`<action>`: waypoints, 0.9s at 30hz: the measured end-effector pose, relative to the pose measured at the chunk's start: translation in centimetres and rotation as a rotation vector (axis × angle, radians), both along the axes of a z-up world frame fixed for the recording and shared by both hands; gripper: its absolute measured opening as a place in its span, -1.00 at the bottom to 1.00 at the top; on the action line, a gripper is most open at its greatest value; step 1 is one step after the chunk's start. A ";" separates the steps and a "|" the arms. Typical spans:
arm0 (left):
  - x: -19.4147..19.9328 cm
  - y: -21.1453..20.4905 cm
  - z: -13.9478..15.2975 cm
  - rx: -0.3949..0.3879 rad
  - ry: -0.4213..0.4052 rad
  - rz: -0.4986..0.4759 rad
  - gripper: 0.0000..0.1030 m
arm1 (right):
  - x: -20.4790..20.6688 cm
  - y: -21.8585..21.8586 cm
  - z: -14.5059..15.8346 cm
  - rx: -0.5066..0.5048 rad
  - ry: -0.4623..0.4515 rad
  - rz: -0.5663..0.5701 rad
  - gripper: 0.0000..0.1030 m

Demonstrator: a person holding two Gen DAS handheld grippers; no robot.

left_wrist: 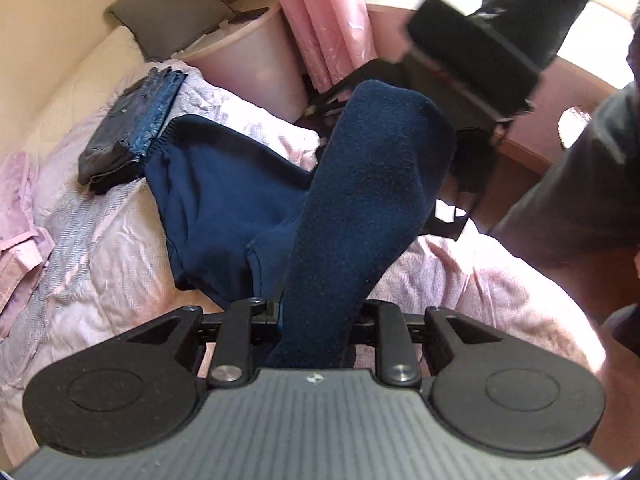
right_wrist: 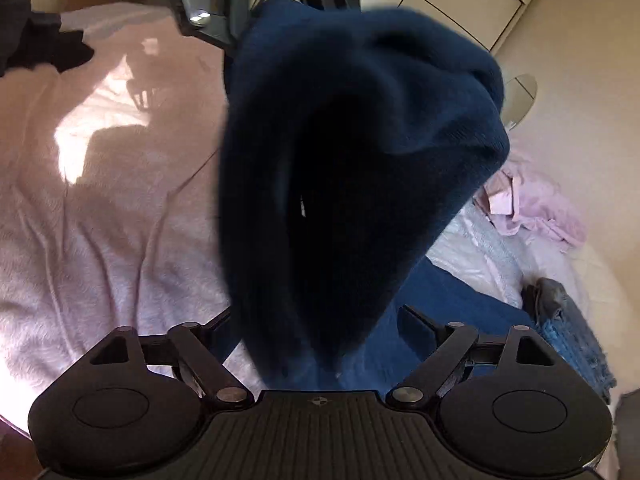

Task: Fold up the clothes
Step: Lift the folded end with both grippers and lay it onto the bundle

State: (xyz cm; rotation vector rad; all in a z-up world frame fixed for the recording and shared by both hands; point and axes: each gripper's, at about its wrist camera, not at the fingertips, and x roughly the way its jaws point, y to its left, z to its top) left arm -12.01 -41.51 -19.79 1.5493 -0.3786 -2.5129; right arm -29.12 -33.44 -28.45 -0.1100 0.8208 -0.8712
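A navy fleece garment (left_wrist: 360, 184) rises from the pink bedspread (left_wrist: 100, 248) and runs up between the jaws of my left gripper (left_wrist: 316, 316), which is shut on it; the fingertips are hidden by the cloth. Part of the garment still lies on the bed (left_wrist: 216, 184). In the right wrist view the same garment (right_wrist: 352, 168) hangs as a dark fold in front of the camera. My right gripper (right_wrist: 320, 344) stands open with its arms spread wide, and the cloth hangs down in the gap. The right gripper's body (left_wrist: 472, 52) shows blurred at the upper right.
Folded jeans (left_wrist: 132, 128) lie on the bed beside the garment. A pale laundry tub (left_wrist: 248, 56), a grey cushion (left_wrist: 168, 20) and a pink curtain (left_wrist: 320, 20) stand behind. Loose pink clothes (right_wrist: 536, 208) lie at the bed's edge. A person's dark sleeve (left_wrist: 580, 184) is at the right.
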 end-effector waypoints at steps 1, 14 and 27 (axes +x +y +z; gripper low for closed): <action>-0.4 -0.2 0.5 0.016 -0.010 0.000 -0.61 | -0.8 -1.4 0.3 0.062 -0.036 0.005 0.23; -14.4 -19.4 7.8 0.049 0.164 0.188 -0.18 | -17.0 -17.8 5.7 0.509 -0.625 -0.176 -0.65; -13.6 -26.6 0.9 0.264 0.273 0.588 -0.03 | -30.8 -27.4 -5.6 0.859 -1.190 -0.674 -0.36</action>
